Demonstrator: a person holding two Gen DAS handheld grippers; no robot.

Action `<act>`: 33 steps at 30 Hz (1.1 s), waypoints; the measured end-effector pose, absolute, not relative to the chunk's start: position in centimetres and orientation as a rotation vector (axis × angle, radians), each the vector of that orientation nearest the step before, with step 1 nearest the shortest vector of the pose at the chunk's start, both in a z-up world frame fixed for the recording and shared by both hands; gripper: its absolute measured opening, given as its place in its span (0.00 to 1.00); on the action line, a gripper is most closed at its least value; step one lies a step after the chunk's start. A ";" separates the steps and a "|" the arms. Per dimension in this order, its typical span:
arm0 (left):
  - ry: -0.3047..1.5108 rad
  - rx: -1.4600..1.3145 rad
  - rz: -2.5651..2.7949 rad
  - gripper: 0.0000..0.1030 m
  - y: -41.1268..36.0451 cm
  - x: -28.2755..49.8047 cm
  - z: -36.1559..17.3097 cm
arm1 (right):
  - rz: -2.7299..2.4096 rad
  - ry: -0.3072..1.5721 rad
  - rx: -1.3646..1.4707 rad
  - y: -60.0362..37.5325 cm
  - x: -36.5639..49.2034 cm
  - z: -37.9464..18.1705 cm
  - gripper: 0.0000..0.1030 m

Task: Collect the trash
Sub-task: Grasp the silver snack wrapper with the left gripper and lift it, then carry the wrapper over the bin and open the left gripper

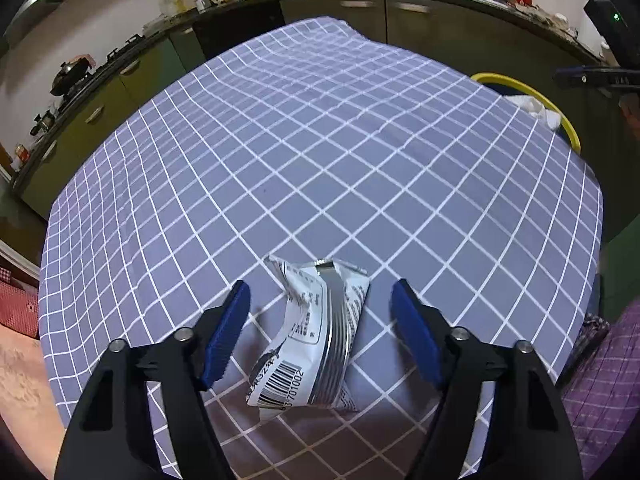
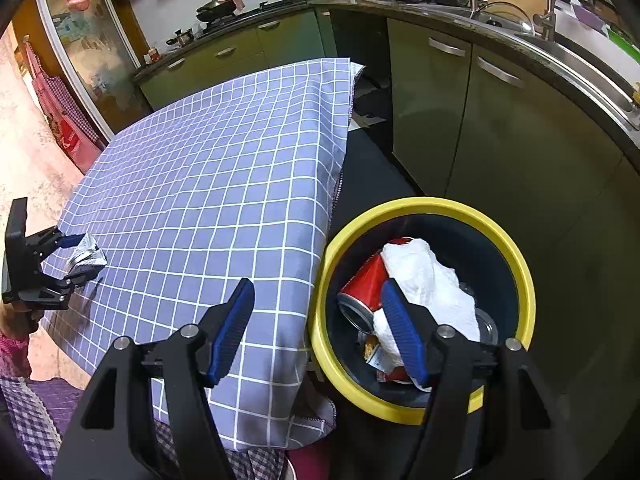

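Low in the left wrist frame, the left gripper (image 1: 320,332) straddles a crumpled snack wrapper (image 1: 310,340) on the checked tablecloth (image 1: 300,152), pads apart and not yet pressing, while the empty, open right gripper (image 2: 316,332) waits beside the yellow-rimmed bin (image 2: 516,256).

Left gripper (image 1: 320,328) fills the lower part of its own view, angled steeply downward, its blue pads (image 1: 226,334) standing apart with a gap on each side of what lies between them. Right gripper (image 2: 320,332) sits at the bottom of its view, also tilted down, jaws apart and empty.
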State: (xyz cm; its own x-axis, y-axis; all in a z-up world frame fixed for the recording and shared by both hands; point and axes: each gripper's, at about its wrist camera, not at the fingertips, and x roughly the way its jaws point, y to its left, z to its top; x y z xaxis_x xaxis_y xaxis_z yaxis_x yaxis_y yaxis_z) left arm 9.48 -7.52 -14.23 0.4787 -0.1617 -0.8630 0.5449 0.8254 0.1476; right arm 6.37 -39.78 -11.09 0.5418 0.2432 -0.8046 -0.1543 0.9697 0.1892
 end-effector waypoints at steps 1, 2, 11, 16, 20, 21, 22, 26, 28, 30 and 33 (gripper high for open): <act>0.994 0.439 -0.450 0.61 -7.5 9.5 -14.4 | 0.239 0.970 0.099 -39.7 6.4 -11.1 0.61; 1.003 0.438 -0.453 0.57 -7.3 9.4 -14.6 | 0.241 0.971 0.098 -39.6 6.4 -11.1 0.61; 1.012 0.397 -0.497 0.26 -7.1 9.2 -14.2 | 0.246 0.957 0.102 -39.7 6.2 -10.7 0.61; 0.964 0.416 -0.562 0.25 -9.9 9.3 -11.8 | 0.239 0.937 0.119 -40.4 5.6 -10.5 0.61; 0.918 0.442 -0.652 0.25 -13.9 9.5 -10.1 | 0.217 0.922 0.142 -41.9 4.8 -10.5 0.61; 0.909 0.449 -0.673 0.25 -14.8 9.5 -9.7 | 0.203 0.917 0.150 -42.6 4.5 -10.5 0.61; 0.895 0.462 -0.717 0.25 -16.5 9.5 -9.2 | 0.192 0.913 0.156 -43.1 4.3 -10.4 0.61; 0.862 0.512 -0.836 0.25 -22.3 9.8 -8.2 | 0.138 0.898 0.189 -45.8 3.1 -10.4 0.61; 0.847 0.547 -0.884 0.25 -25.5 9.9 -7.9 | 0.111 0.892 0.208 -47.2 2.3 -10.6 0.61; 0.835 0.572 -0.937 0.25 -28.9 10.2 -7.6 | 0.087 0.887 0.227 -48.6 1.6 -10.8 0.61; 0.838 0.584 -0.982 0.25 -33.4 10.7 -7.6 | 0.062 0.881 0.253 -50.2 0.7 -11.3 0.61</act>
